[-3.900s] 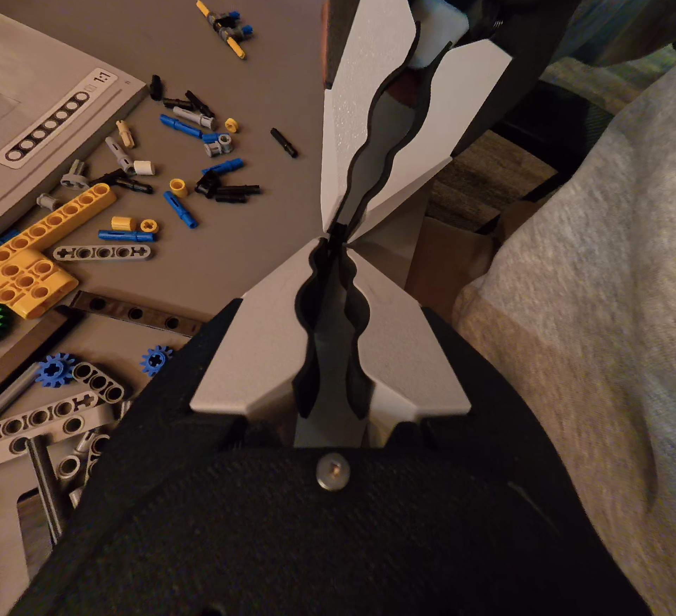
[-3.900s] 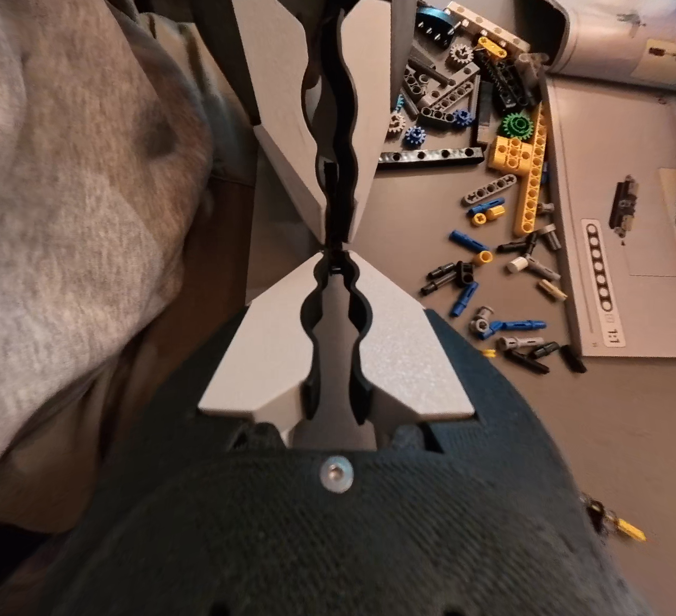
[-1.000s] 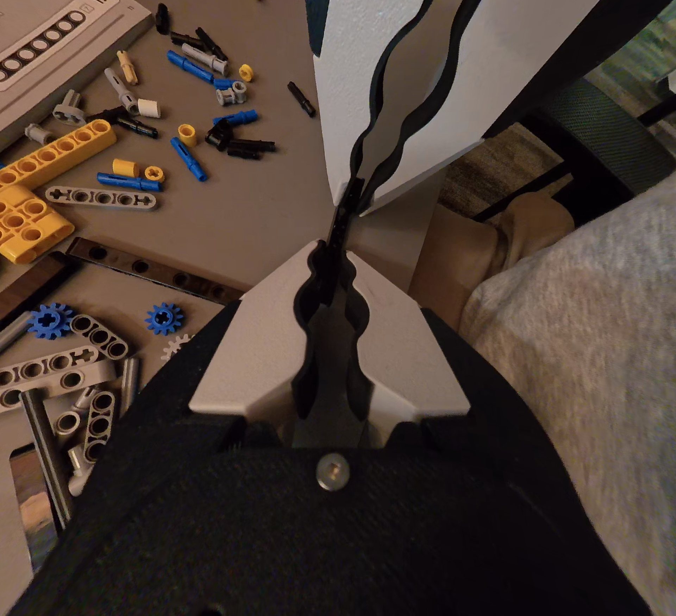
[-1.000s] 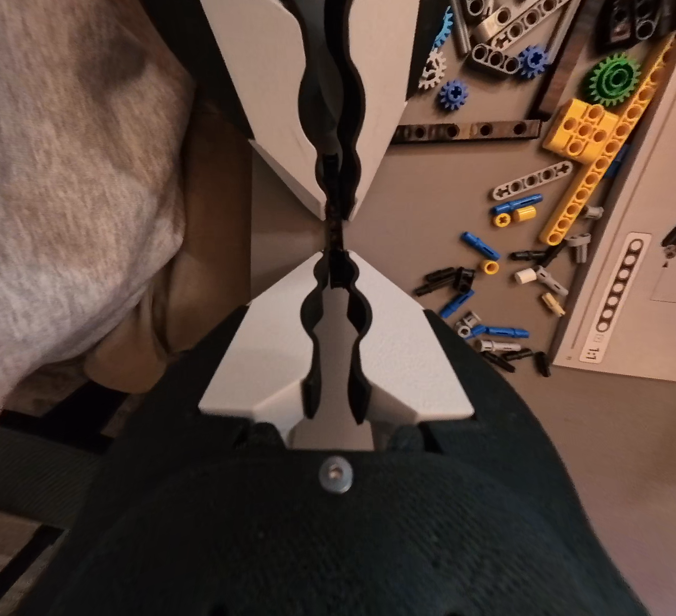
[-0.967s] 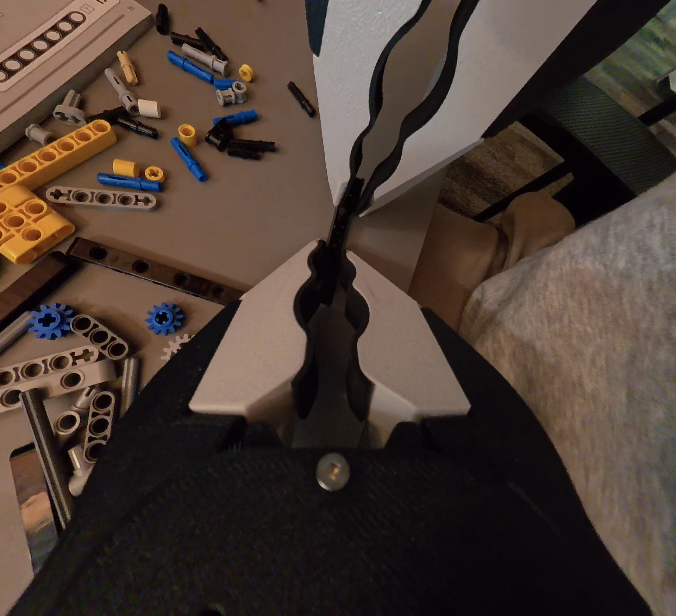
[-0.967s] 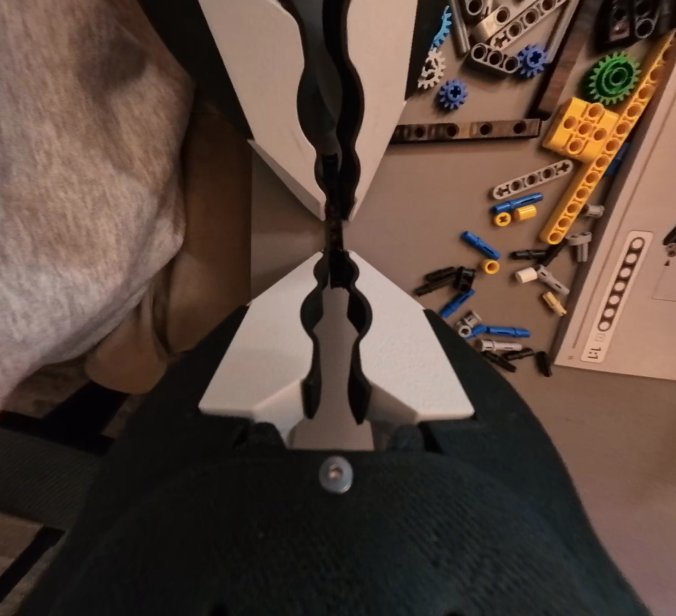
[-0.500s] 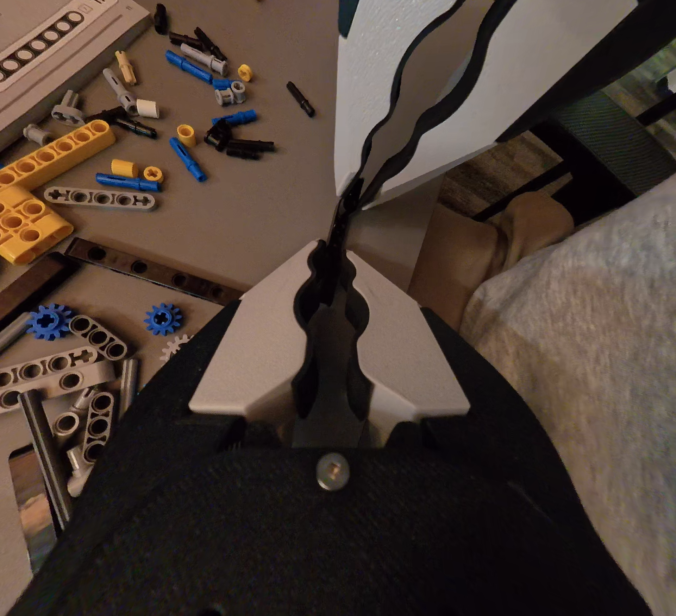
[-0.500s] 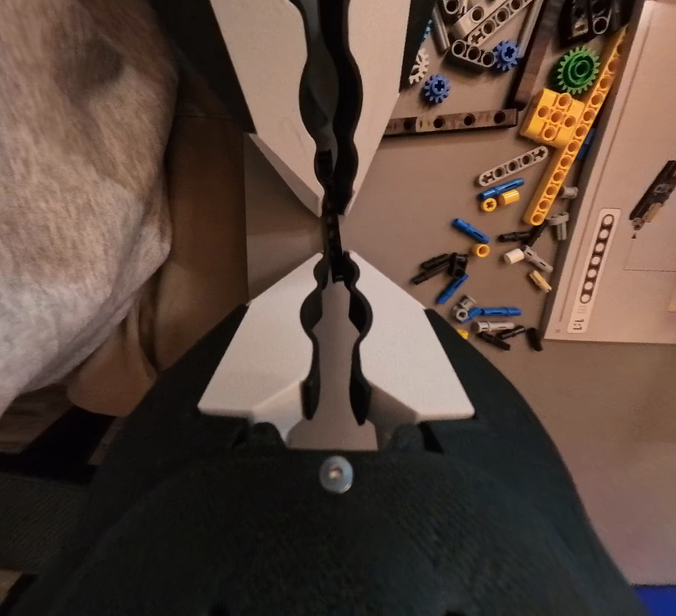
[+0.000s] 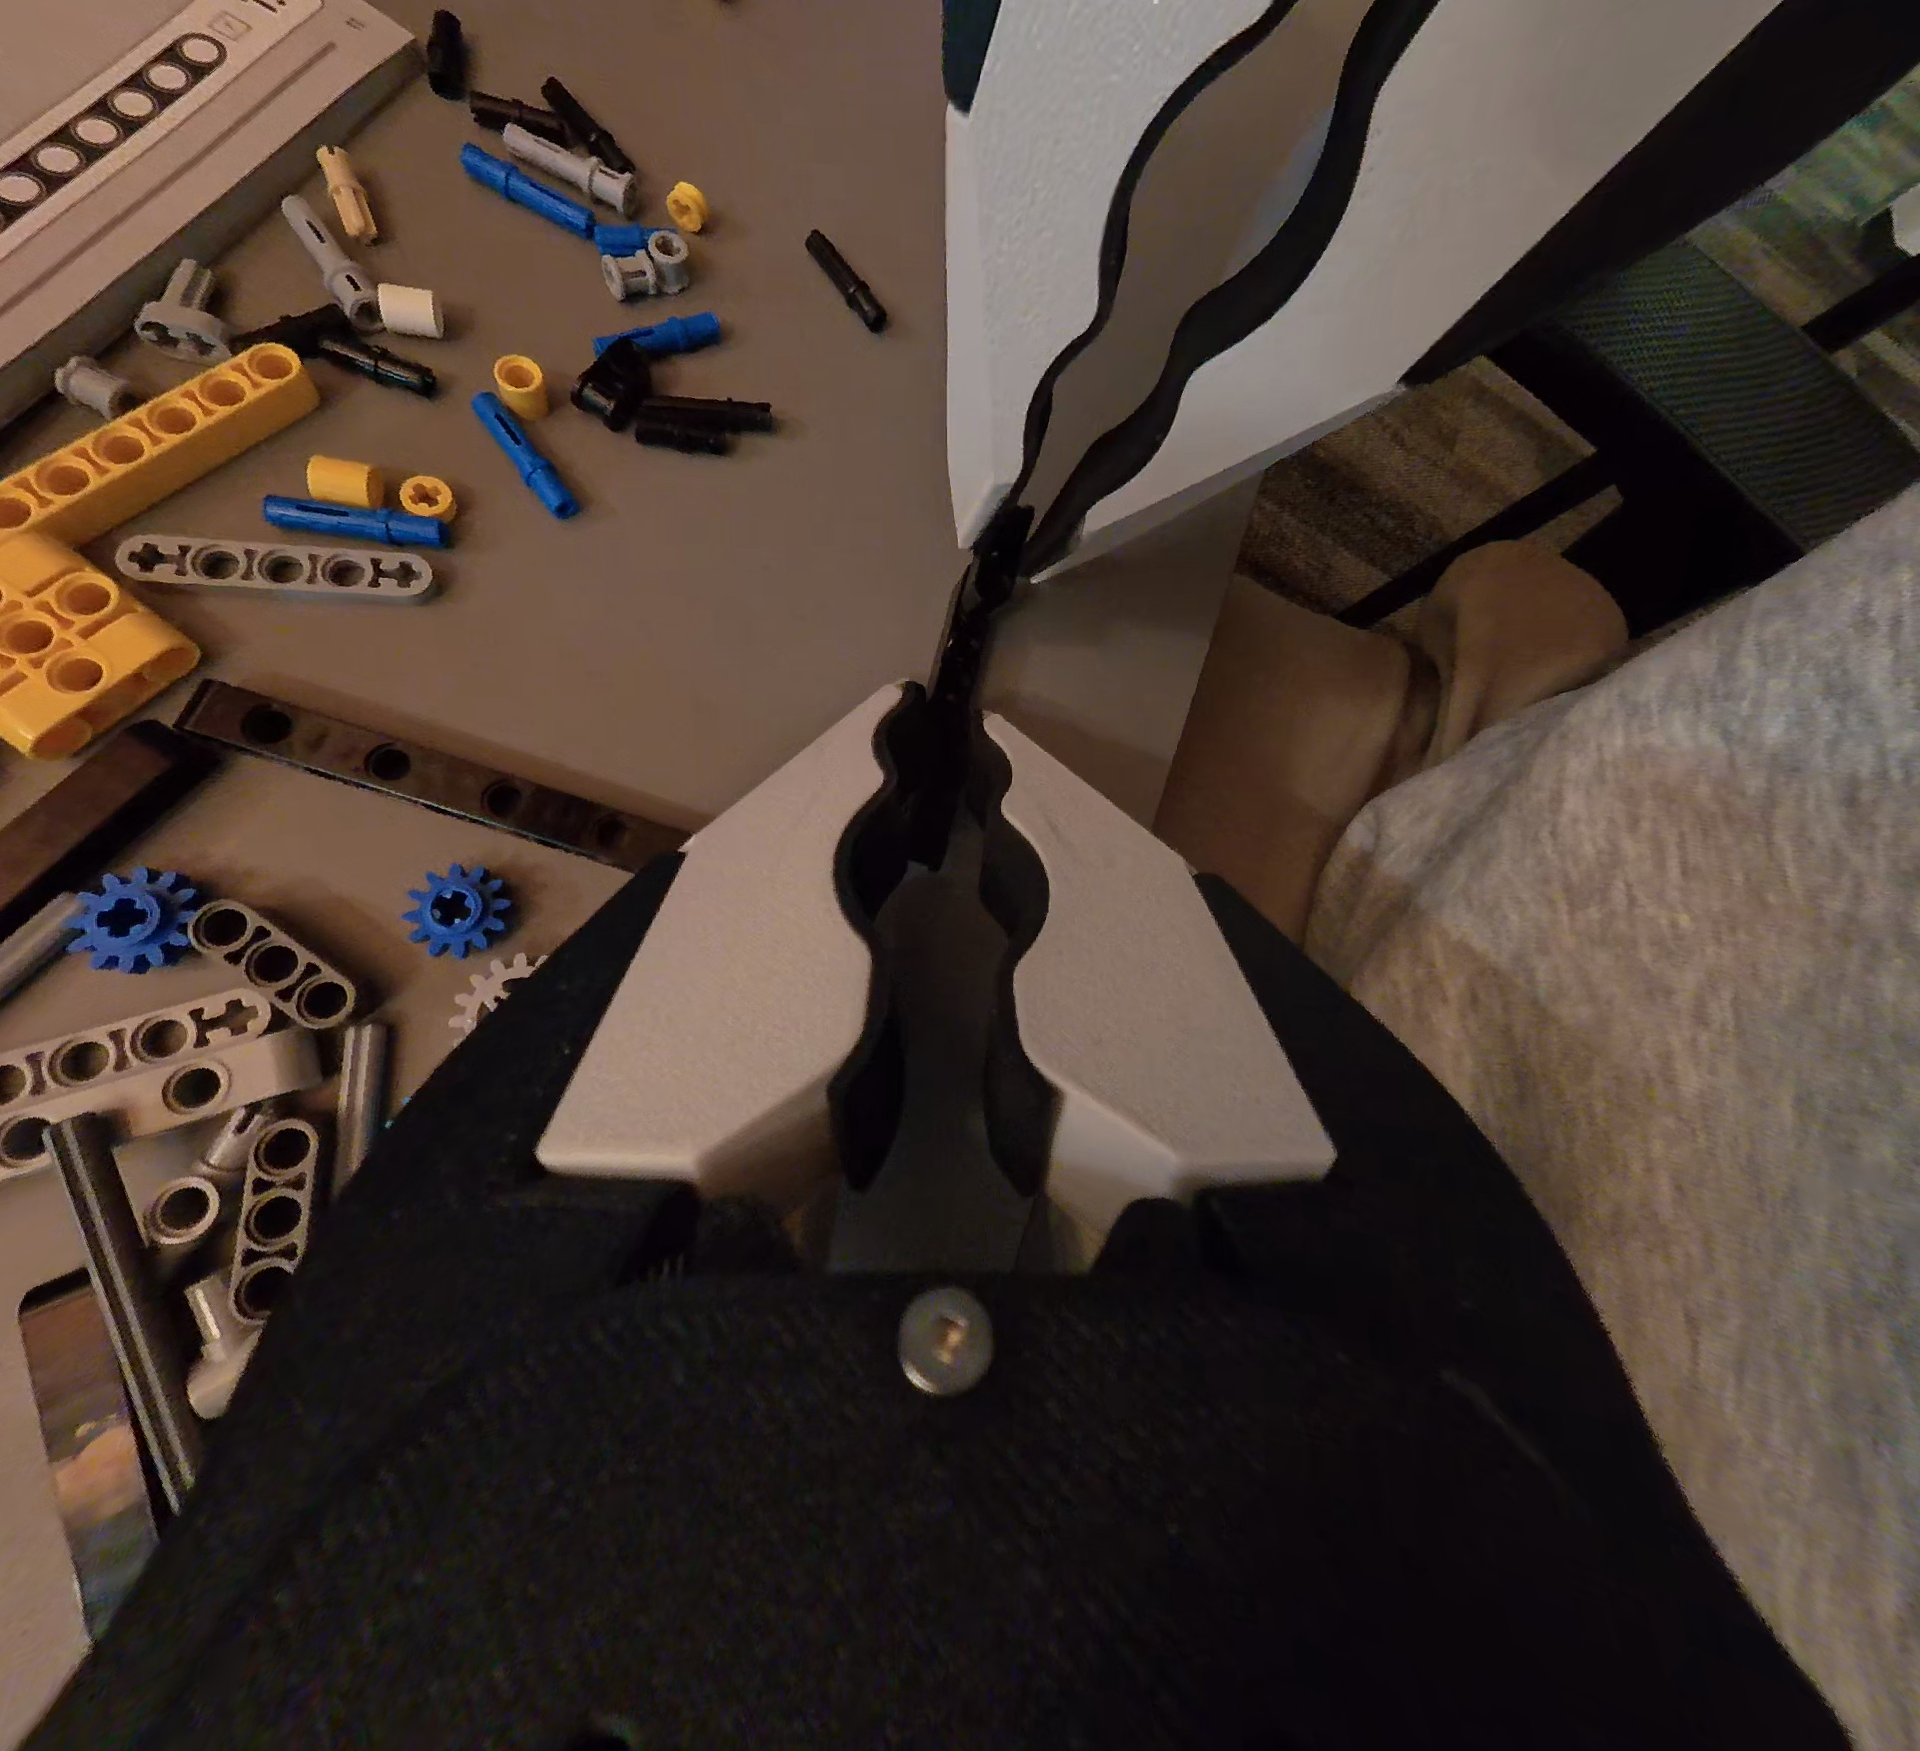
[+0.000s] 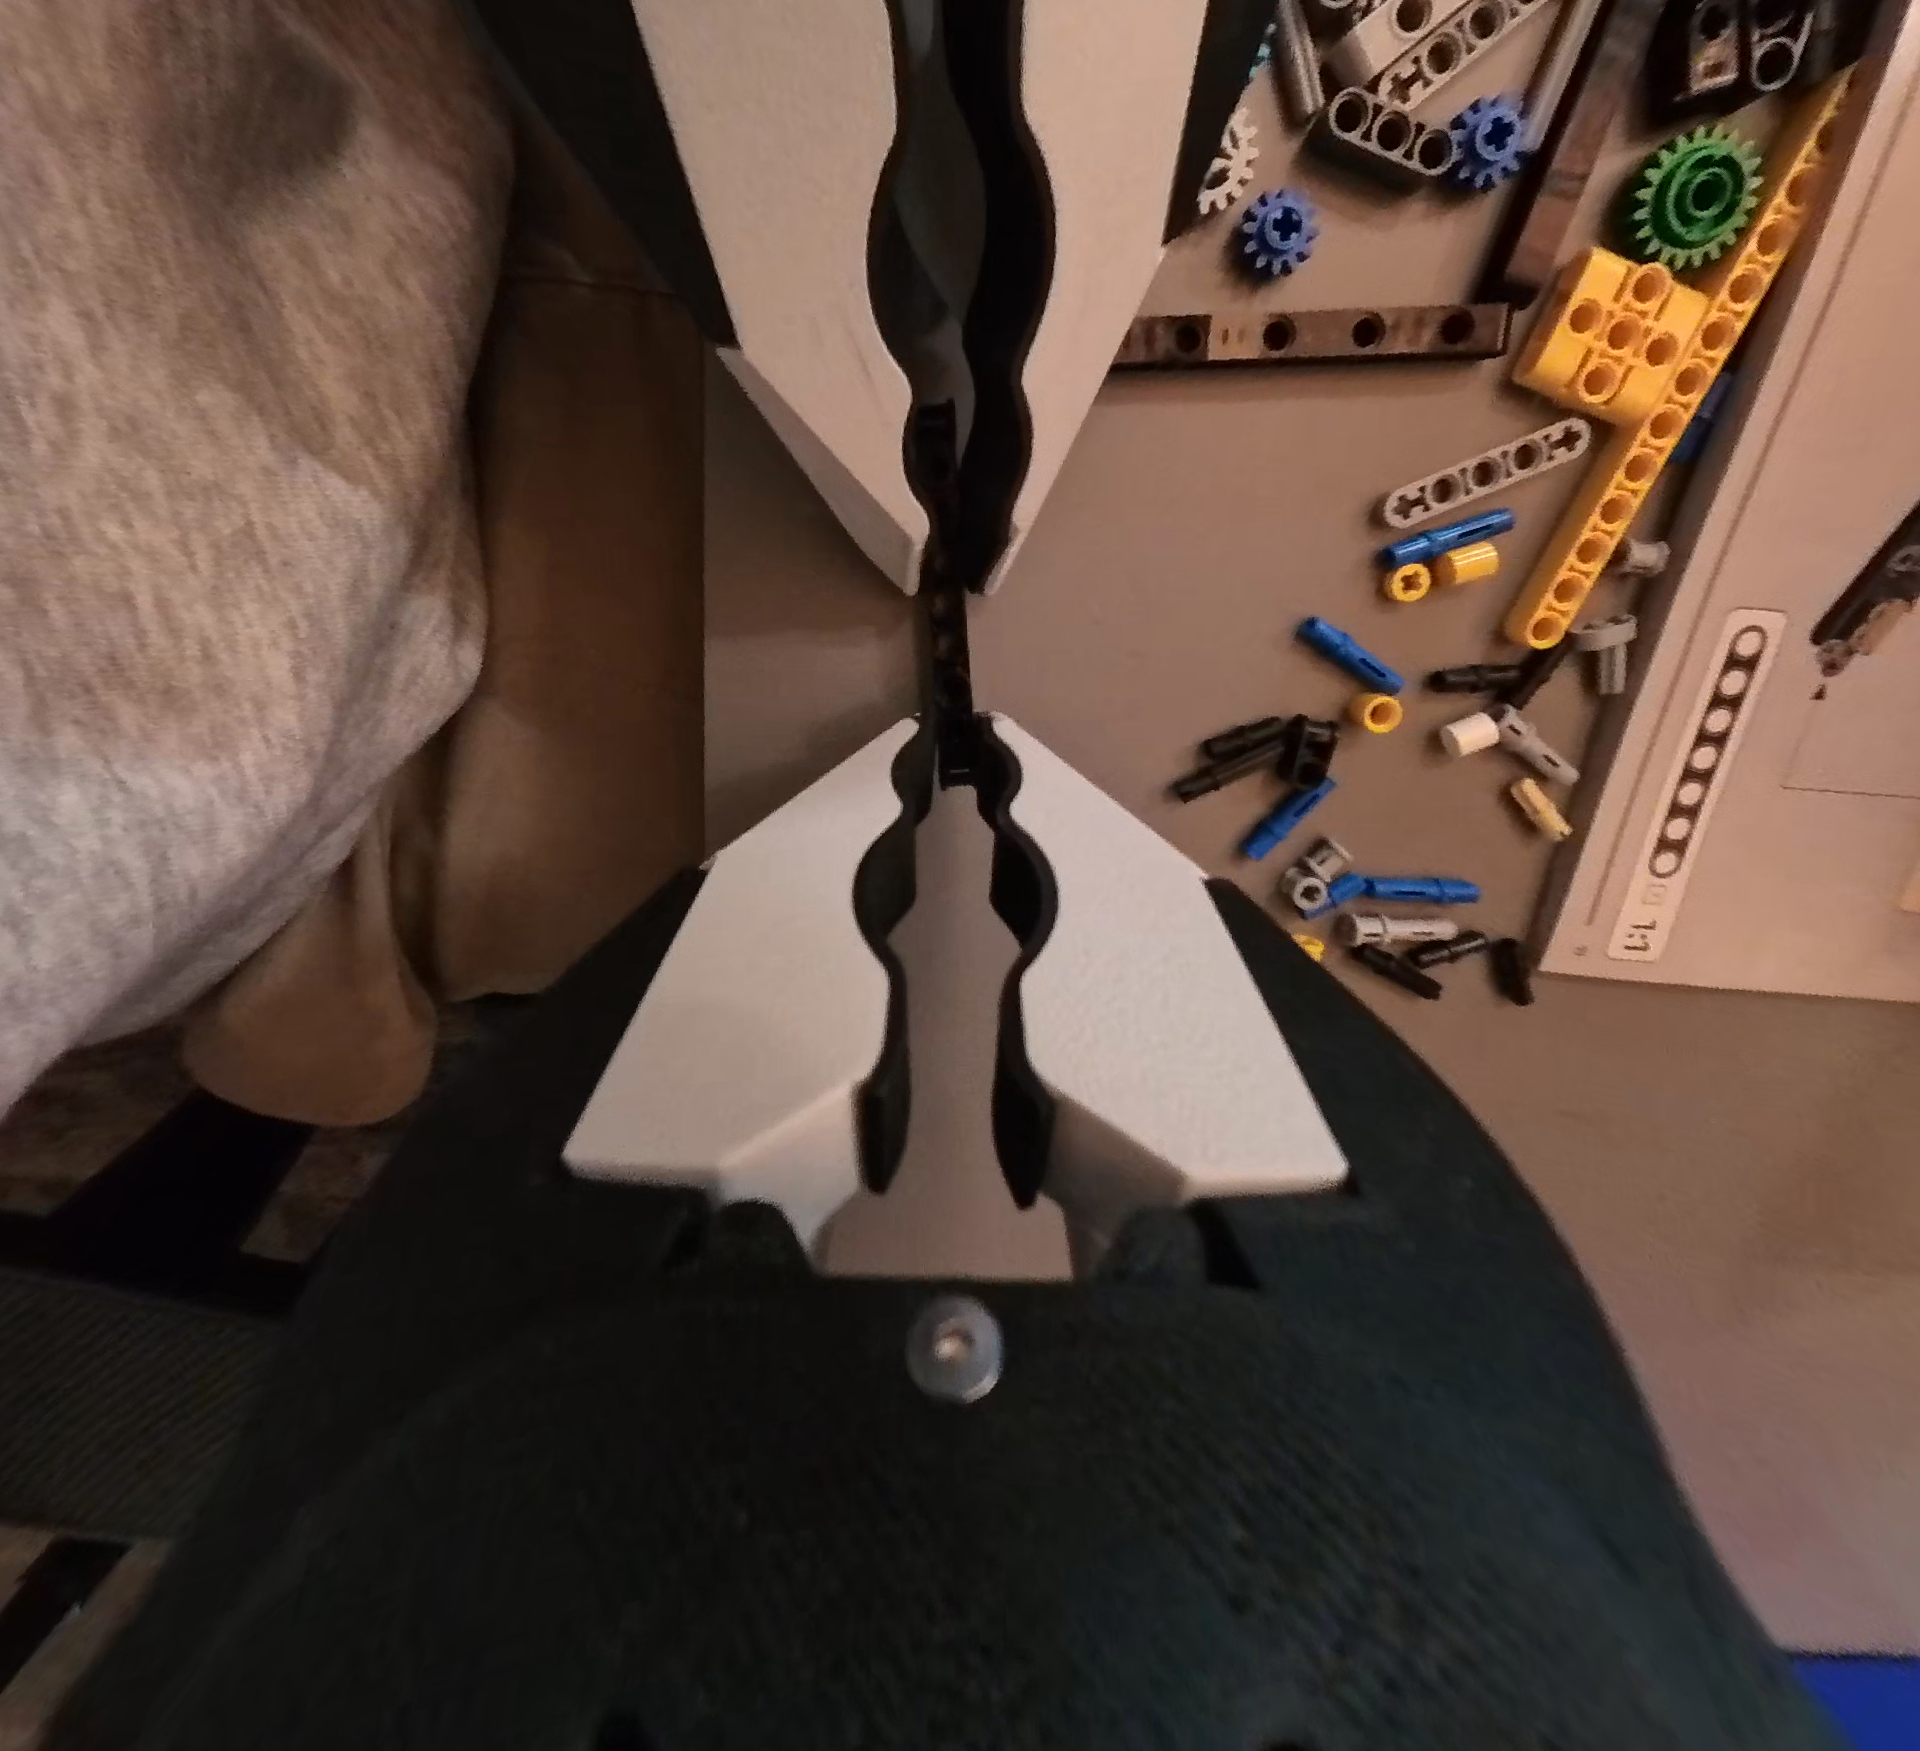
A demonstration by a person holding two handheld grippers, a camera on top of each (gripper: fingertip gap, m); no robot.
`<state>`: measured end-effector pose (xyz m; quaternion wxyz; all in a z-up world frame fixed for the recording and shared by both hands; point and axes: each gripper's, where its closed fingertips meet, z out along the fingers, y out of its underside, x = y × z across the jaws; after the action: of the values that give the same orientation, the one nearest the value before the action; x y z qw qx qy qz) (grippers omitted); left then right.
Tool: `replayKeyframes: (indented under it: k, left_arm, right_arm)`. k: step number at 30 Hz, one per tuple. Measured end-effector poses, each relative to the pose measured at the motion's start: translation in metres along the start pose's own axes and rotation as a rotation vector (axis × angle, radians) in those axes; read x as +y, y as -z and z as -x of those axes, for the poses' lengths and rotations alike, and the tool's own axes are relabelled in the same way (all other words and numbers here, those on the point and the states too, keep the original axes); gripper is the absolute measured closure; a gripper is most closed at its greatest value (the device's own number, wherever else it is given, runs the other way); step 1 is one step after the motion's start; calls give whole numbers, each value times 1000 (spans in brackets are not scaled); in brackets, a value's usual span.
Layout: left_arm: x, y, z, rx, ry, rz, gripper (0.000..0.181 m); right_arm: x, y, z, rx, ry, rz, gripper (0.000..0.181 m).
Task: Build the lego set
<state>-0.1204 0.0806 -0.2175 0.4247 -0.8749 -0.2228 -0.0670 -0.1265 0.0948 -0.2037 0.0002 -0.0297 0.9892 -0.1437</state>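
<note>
A thin black Lego piece (image 9: 961,636), seen edge-on with small holes along it, is held in the air between both grippers over the table's edge. My left gripper (image 9: 940,712) is shut on its near end. My right gripper (image 10: 951,733) is shut on the other end of the same piece (image 10: 943,652). The two grippers face each other tip to tip, with a short stretch of the piece bare between them. The right gripper also shows in the left wrist view (image 9: 1006,535), and the left gripper in the right wrist view (image 10: 948,563).
Loose parts lie on the grey table (image 9: 665,621): a yellow beam (image 9: 156,434), a yellow block (image 9: 73,652), blue pins, black pins, blue gears (image 9: 455,909), grey beams, a long dark beam (image 9: 416,766), a green gear (image 10: 1696,197). An instruction booklet (image 9: 125,91) lies beyond. A person's grey clothing (image 9: 1610,974) is beside the table. Only a small space, under 4 cm, lies between the two pairs of fingers. Left tips and right tips are each some 12 centimetres from the yellow block (image 9: 73,652). Seen from the right wrist view (image 10: 1590,334) as well.
The grippers have drawn slightly apart, so more of the black piece shows between their tips. The right gripper has moved nearer and higher in the left wrist view. Both stay shut.
</note>
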Motion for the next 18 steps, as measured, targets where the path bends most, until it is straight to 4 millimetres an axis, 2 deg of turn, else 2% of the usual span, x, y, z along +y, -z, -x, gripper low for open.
replayKeyframes:
  k: [10,18]
  left_arm:
    - [0,0,0,0,0,0,174]
    - [0,0,0,5,7,0,173]
  right_arm:
    - [3,-6,0,-13,22,29,176]
    - [2,-7,0,-52,-45,12,175]
